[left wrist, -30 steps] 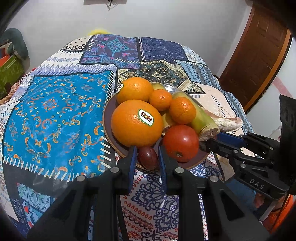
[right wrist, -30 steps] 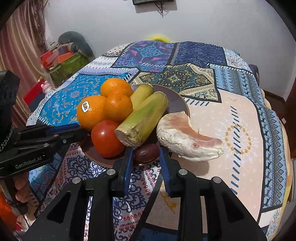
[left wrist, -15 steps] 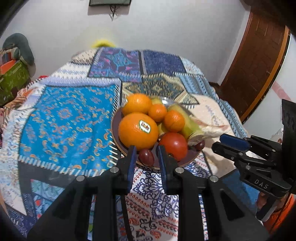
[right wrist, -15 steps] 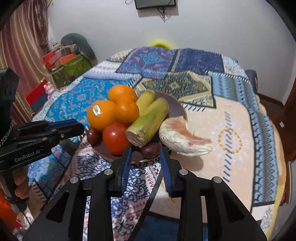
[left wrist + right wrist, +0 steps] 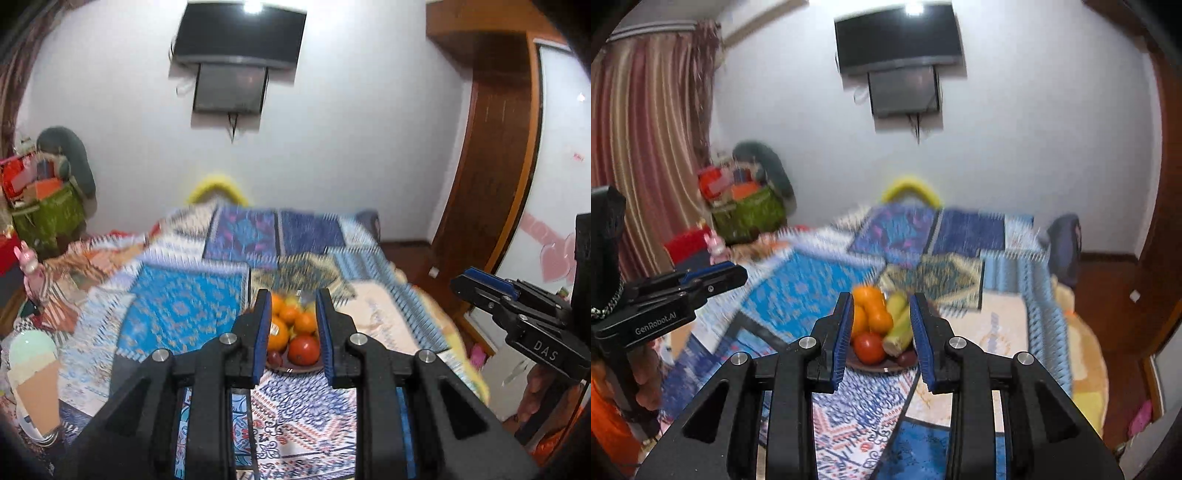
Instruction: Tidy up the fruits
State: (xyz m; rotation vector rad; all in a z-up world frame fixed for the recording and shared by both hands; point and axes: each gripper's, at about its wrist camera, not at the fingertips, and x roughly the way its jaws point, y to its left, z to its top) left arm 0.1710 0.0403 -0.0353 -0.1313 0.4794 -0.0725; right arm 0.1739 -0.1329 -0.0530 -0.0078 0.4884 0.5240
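Observation:
A brown plate (image 5: 295,369) (image 5: 871,367) sits on the patchwork cloth (image 5: 184,314), small and far below both cameras. On it lie oranges (image 5: 279,332) (image 5: 868,295), a red tomato (image 5: 303,349) (image 5: 868,347), green stalk pieces (image 5: 899,328) and small dark fruits (image 5: 274,357) (image 5: 907,357). My left gripper (image 5: 293,295) hangs well above and short of the plate, shut, with nothing held. My right gripper (image 5: 881,297) hangs the same way, shut and empty. Each gripper also shows in the other's view: the right gripper (image 5: 480,282) and the left gripper (image 5: 716,275).
A television (image 5: 240,37) hangs on the white wall behind. A wooden door (image 5: 491,166) stands at the right, and a striped curtain (image 5: 646,147) and a green basket of clutter (image 5: 750,214) at the left. An ice-cream-shaped object (image 5: 35,373) lies near the cloth's left edge.
Both grippers have risen and pulled back from the plate, so the fruit looks much smaller. The views have tilted up to show the wall and the television. The jaws stay as they were.

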